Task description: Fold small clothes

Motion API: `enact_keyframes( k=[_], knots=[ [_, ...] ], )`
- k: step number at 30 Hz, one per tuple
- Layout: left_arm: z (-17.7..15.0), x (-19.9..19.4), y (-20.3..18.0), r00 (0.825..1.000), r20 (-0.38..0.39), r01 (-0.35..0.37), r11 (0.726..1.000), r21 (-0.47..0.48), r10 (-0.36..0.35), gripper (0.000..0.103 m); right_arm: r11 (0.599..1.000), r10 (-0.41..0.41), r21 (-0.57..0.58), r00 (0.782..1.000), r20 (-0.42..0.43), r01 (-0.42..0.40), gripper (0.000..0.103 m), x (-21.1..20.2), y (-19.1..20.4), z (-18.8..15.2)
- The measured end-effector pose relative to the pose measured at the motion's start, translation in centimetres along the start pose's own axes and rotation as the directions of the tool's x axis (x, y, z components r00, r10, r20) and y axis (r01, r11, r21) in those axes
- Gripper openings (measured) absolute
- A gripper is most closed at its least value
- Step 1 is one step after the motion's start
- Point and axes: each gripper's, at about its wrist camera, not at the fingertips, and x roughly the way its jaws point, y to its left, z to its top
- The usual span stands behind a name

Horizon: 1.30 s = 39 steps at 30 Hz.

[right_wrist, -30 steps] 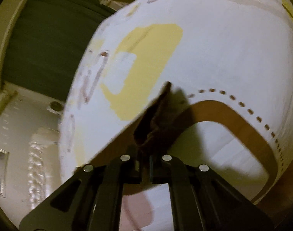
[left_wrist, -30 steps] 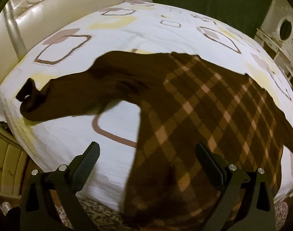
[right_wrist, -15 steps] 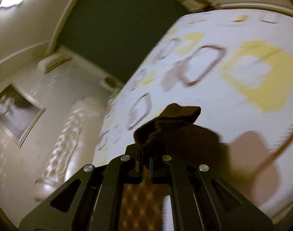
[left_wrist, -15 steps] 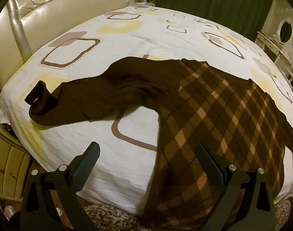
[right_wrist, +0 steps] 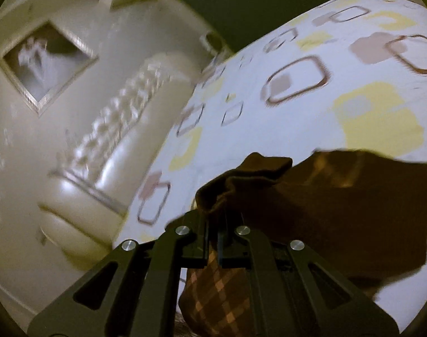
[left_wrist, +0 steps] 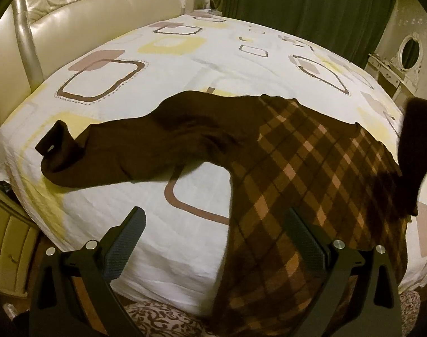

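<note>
A brown sweater with a plaid body (left_wrist: 306,168) lies spread on the bed, hem hanging over the near edge. Its plain brown left sleeve (left_wrist: 123,151) stretches out to the left, cuff (left_wrist: 56,140) curled up. My left gripper (left_wrist: 213,238) is open and empty, held above the bed's near edge in front of the sweater. My right gripper (right_wrist: 212,241) is shut on the right sleeve's cuff (right_wrist: 241,179) and holds it lifted above the plaid body (right_wrist: 216,289). The raised sleeve also shows at the right in the left wrist view (left_wrist: 412,146).
The bed (left_wrist: 185,56) has a white sheet with brown and yellow squares. A cream padded headboard (left_wrist: 73,14) stands at the left, green curtains (left_wrist: 311,8) behind, a white dresser with a round mirror (left_wrist: 410,50) at the right. A patterned rug (left_wrist: 163,320) lies below.
My right gripper has lifted the right sleeve off the bed and swung it up over the sweater's body. The left gripper has drawn back a little, still open.
</note>
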Motion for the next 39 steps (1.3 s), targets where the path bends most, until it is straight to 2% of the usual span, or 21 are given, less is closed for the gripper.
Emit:
enact_keyframes(
  k=[5, 14, 23, 29, 32, 36, 39],
  knots=[
    [0.3, -0.1, 0.6, 1.0, 0.006, 0.016, 1.0, -0.024, -0.016, 0.099, 0.998, -0.016, -0.055, 0.992, -0.122, 0.009, 0.003, 6.9, 2.8, -3.2],
    [0.6, -0.2, 1.2, 1.0, 0.015, 0.026, 0.998, -0.05, -0.025, 0.099, 0.978, -0.136, -0.189, 0.949, -0.283, 0.083, 0.003, 16.8, 5.3, -8.9],
    [0.5, 0.0, 1.8, 0.999, 0.006, 0.039, 0.997, -0.073, -0.039, 0.099, 0.961, -0.208, -0.25, 0.905, -0.371, 0.119, 0.005, 21.6, 5.7, -11.5],
    [0.5, 0.2, 2.1, 0.999, 0.003, 0.044, 0.996, -0.08, -0.044, 0.099, 0.963, -0.211, -0.243, 0.889, -0.406, 0.117, 0.011, 22.5, 5.1, -12.6],
    [0.5, 0.3, 2.2, 0.999, 0.001, 0.048, 0.995, -0.085, -0.048, 0.099, 0.969, -0.189, -0.225, 0.89, -0.416, 0.101, 0.021, 22.6, 5.0, -13.0],
    [0.5, 0.4, 2.2, 0.999, -0.003, 0.045, 0.995, -0.085, -0.046, 0.099, 0.976, -0.142, -0.212, 0.894, -0.425, 0.054, 0.041, 22.8, 5.7, -13.6],
    [0.5, 0.4, 2.2, 0.999, -0.001, 0.046, 0.995, -0.088, -0.046, 0.099, 0.978, -0.106, -0.208, 0.885, -0.453, 0.011, 0.048, 23.0, 6.2, -14.4]
  ],
)
